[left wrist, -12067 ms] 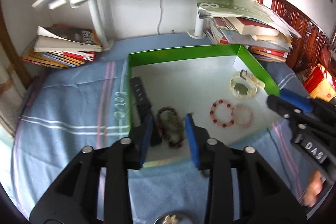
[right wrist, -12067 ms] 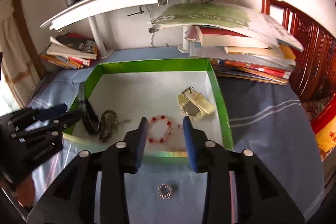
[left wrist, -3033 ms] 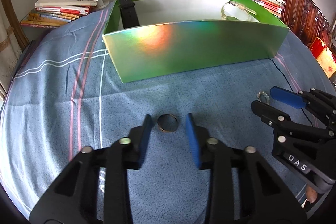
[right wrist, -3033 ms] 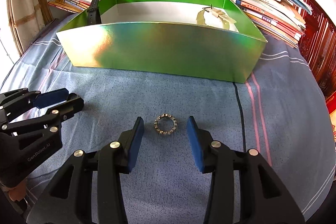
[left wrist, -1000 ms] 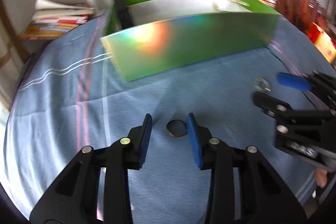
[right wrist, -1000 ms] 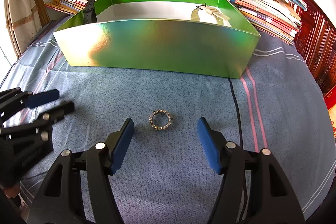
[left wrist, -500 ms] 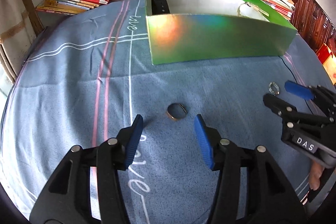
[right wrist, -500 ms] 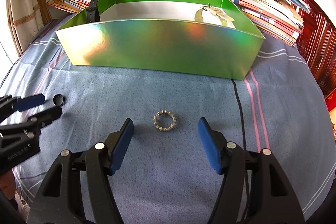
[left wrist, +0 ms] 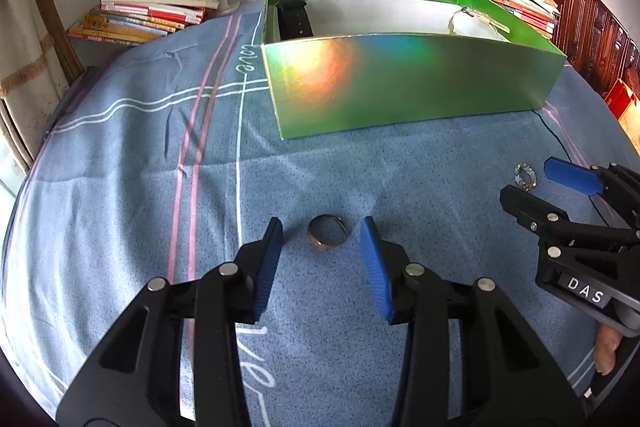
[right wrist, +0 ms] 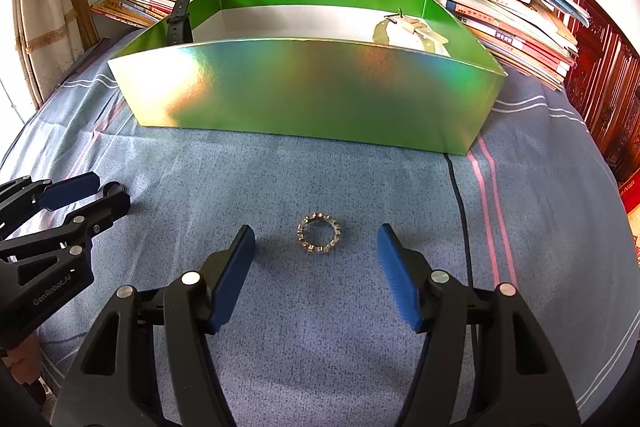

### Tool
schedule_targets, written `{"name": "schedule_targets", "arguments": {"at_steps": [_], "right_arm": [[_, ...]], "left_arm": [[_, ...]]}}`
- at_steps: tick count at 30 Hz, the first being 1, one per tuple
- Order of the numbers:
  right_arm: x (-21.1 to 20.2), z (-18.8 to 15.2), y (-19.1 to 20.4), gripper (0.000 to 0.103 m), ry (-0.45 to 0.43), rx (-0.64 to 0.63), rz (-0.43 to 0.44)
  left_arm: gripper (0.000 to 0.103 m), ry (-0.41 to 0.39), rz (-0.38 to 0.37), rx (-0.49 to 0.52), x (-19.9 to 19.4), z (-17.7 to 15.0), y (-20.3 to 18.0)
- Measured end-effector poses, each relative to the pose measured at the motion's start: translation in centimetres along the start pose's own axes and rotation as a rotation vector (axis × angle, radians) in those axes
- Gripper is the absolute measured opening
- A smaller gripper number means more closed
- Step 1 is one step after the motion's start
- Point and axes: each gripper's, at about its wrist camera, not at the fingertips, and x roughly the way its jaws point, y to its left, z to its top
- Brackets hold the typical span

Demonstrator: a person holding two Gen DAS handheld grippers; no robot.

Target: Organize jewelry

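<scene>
Left tool (left wrist: 322,241) is spread apart with the gold ring (left wrist: 327,237) lying on the blue cloth (left wrist: 120,187) between its pads, and the right tool (right wrist: 316,247) gapes wide around the beaded ring (right wrist: 319,238). Both look like pickups in hand: each must close squarely, then lift into the green box (right wrist: 312,95) beyond.

Right gripper (left wrist: 532,187) carried a white "DAS" label on its body. Left gripper (right wrist: 104,195) read "GenRobot.AI" on its side. Blue cloth (left wrist: 120,187) had "love" written in white beside the white line.
</scene>
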Motion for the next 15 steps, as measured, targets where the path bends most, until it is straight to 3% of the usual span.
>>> {"name": "schedule_targets", "arguments": {"at_steps": [10, 13, 15], "right_arm": [[0.08, 0.17, -0.02, 0.063, -0.004, 0.016, -0.007], [-0.10, 0.24, 0.18, 0.048, -0.005, 0.015, -0.001], [-0.23, 0.25, 0.42, 0.037, -0.006, 0.008, 0.006]], "left_arm": [[0.041, -0.035, 0.011, 0.009, 0.04, -0.20, -0.24], [0.041, -0.033, -0.004, -0.004, 0.09, -0.17, 0.09], [0.035, -0.033, -0.009, 0.002, 0.03, -0.21, -0.02]]}}
